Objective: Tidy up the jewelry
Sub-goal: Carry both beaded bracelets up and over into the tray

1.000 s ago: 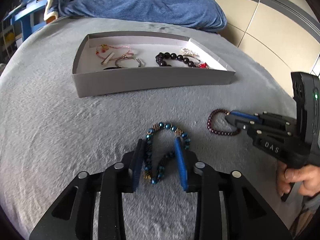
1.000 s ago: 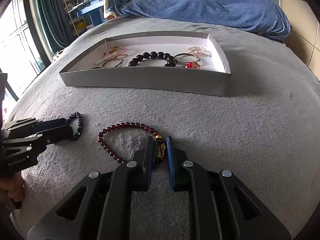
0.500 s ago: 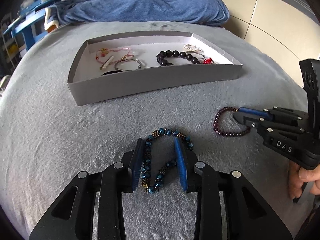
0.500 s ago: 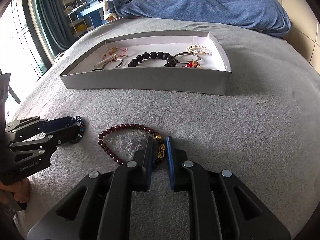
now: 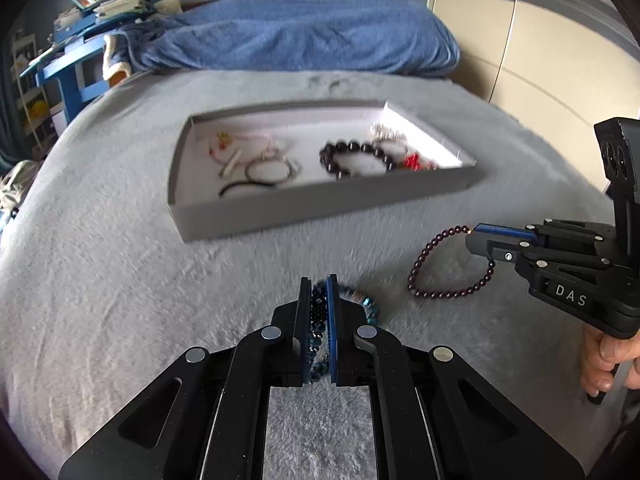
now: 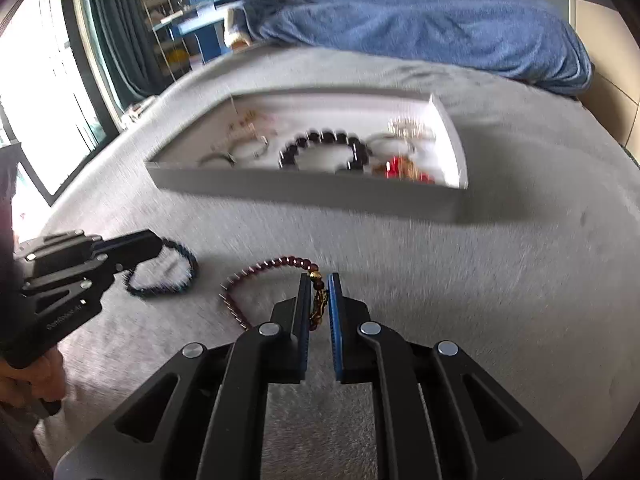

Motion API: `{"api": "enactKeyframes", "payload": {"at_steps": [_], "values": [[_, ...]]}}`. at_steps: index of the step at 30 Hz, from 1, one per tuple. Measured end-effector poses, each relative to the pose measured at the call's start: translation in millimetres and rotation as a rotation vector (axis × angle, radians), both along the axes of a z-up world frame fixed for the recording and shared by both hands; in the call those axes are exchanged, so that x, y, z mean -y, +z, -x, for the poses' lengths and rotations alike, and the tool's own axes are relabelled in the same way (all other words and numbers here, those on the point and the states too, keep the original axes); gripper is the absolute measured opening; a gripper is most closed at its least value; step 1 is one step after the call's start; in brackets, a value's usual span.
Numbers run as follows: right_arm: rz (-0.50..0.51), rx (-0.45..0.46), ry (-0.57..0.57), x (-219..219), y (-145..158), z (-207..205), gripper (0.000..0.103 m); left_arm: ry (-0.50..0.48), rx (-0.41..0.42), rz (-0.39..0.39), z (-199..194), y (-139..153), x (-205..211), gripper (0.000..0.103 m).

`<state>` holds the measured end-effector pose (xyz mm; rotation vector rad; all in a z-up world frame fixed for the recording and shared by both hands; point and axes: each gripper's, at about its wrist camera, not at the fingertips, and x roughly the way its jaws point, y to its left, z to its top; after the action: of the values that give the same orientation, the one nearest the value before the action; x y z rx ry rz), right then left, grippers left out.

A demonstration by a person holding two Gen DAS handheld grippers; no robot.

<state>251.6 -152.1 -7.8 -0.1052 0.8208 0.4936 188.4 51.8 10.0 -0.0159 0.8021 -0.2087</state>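
blue bracelet clamped lengthwise in left gripper; right gripper pinches garnet bracelet.

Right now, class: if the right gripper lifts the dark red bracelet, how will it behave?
The dark red bracelet would probably sag into a hanging loop, since it is small beads on a string. It looks light. Held by the right gripper at the gold charm, it may swing.

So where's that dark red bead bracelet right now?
The dark red bracelet is pinched by its gold charm in the right gripper, over the grey blanket, in front of the jewelry tray and right of the blue bracelet.
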Motion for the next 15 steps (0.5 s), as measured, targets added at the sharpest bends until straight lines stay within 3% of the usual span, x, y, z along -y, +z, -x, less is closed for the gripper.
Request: {"api": "enactKeyframes", "payload": {"at_steps": [11, 15], "values": [[-0.137, 0.081, 0.005, 9, 55, -3, 0.006, 0.020, 0.085, 0.126, -5, 46, -19, 0.008], [-0.143, 0.110, 0.022, 8, 67, -5, 0.006, 0.015, 0.117, 0.130, -8, 61, -20, 0.008]]}}
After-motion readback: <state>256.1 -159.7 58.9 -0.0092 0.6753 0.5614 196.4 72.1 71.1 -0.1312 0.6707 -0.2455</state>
